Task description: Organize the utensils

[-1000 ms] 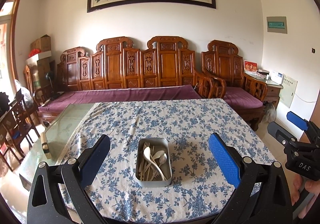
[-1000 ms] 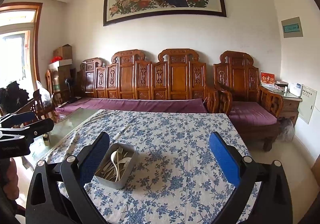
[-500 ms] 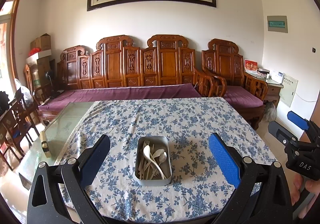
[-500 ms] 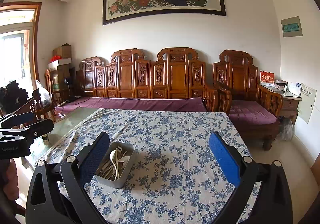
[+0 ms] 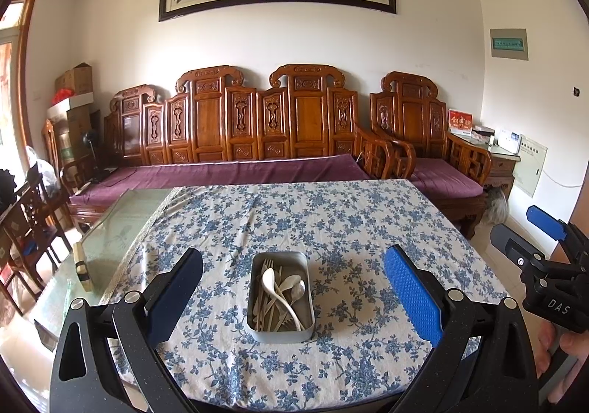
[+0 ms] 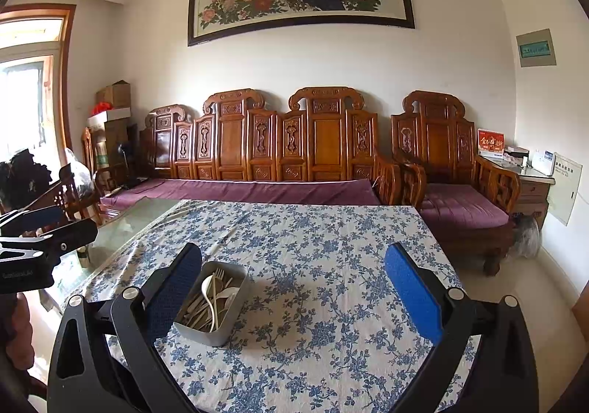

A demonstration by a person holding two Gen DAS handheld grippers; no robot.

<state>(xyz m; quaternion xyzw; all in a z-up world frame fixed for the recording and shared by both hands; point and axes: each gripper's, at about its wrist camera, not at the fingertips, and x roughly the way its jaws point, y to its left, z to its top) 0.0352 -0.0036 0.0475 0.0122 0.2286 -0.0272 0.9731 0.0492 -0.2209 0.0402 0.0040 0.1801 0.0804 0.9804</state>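
One metal tin (image 5: 281,297) stands on the near part of the flowered tablecloth (image 5: 331,221), holding two white spoons (image 5: 278,289), forks and more utensils, too tangled to count. The left gripper (image 5: 292,293) and the right gripper (image 6: 292,293) both are spread wide and hold nothing.

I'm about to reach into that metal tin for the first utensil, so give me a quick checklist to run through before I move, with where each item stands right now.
1. Left gripper open and empty: ok, fingers spread wide with nothing between them.
2. Right gripper open and empty: ok.
3. Metal tin lined up with a gripper: ok for the left, where it sits centred between the fingers; not ok for the right, where it lies by the left finger.
4. A utensil easy to single out: ok, the white spoon lies on top of the pile.
5. Tin sitting flat on the tablecloth: ok.
6. A place to sort utensils into: cannot tell, no second container in view.
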